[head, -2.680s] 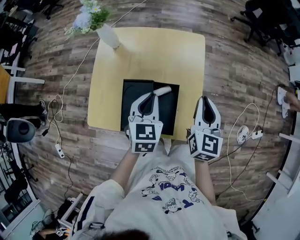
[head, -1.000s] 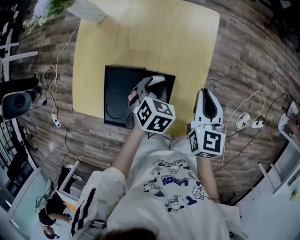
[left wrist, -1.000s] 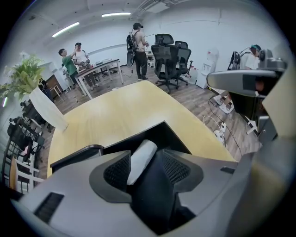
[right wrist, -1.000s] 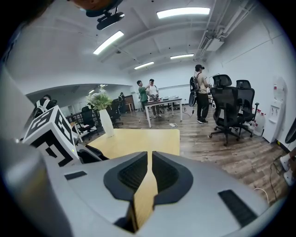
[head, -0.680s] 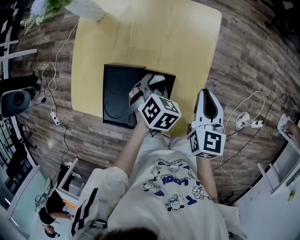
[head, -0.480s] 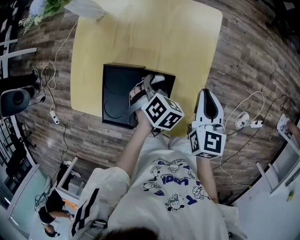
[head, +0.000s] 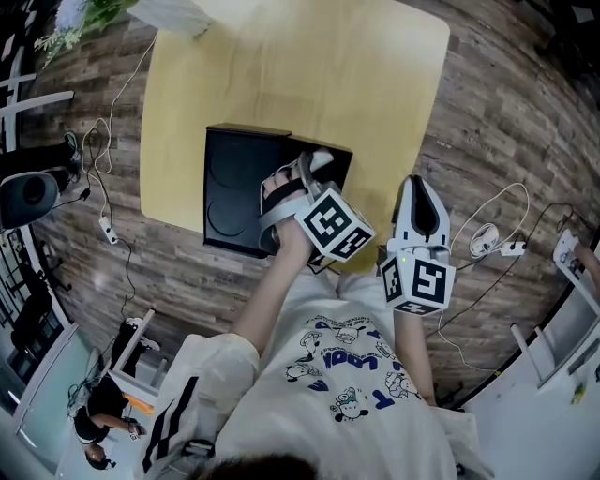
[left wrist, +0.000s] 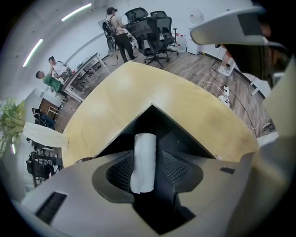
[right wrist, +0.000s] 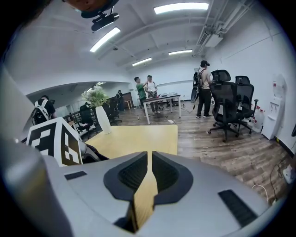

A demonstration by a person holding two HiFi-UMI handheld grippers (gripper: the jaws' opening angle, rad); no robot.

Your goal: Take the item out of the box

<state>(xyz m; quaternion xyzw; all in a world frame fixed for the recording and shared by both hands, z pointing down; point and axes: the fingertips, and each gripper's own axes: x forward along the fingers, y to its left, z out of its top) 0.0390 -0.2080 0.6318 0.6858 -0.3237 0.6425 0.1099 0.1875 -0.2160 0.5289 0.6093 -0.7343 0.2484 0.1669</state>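
While the task concerns one item, that item is a white roll [left wrist: 143,159], a rolled cloth or paper by the look of it. It stands between the jaws of the left gripper [head: 298,176], which are closed in on its sides. About half its length projects beyond the pads. In my judgement the roll is gripped across its width so that it can be lifted straight up without unrolling. It is over the far right corner of the black box [head: 230,187]. Whether it has fully cleared the rim cannot be told from where I stand.

The box is open and lies flat at the near edge of the counter [head: 309,75], within easy reach of the person. No other loose item shows inside it.

The right gripper [right wrist: 149,157] hangs just beside the box at the near right corner of the counter. Its jaws are drawn almost together, only a thin slit of counter showing between them, and they hold nothing. I judge it to be parked there to keep out of the left gripper's way.

A white vase of flowers [head: 169,14] stands at the far left corner, well apart from the work.

Count:
- white roll: one
- box: one
- grippers: two, one loaded
- vase: one
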